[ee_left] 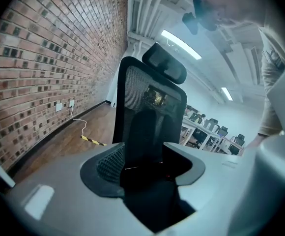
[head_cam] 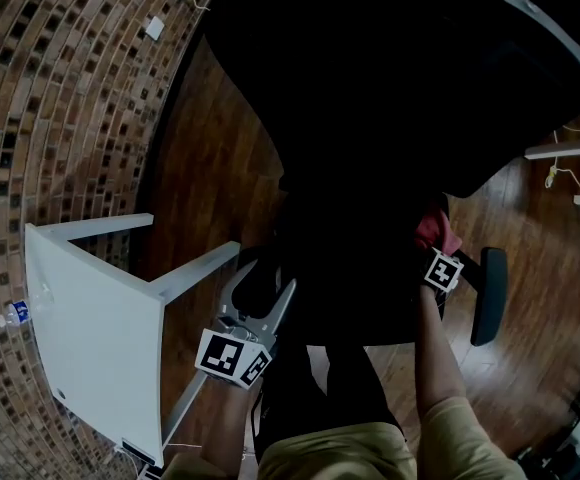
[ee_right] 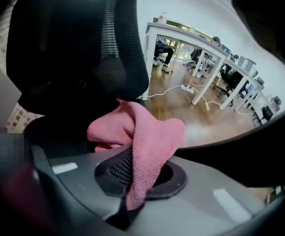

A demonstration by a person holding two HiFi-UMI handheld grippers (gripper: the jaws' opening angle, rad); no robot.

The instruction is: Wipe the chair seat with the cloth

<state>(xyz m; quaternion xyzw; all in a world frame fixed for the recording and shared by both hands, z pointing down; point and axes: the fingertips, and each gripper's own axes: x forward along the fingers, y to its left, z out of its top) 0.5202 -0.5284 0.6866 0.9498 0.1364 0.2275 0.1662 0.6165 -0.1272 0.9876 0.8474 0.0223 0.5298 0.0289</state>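
Evidently wiping is only starting: the right gripper (ee_right: 135, 178) pinches the pink cloth (ee_right: 150, 136) at the chair seat's (head_cam: 360, 303) two o'clock edge, the left gripper (ee_left: 145, 168) gapes empty at eight o'clock, so the next move would be to press and sweep.

Office, desk rows (ee_right: 191, 36), mesh swivel chair (ee_left: 150, 102)

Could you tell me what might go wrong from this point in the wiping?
1. The right claw pinches only a narrow fold of the pink cloth, so dragging on the chair seat could pull it free.
2. The left claw is open and holds nothing, so the chair may swivel away under pressure.
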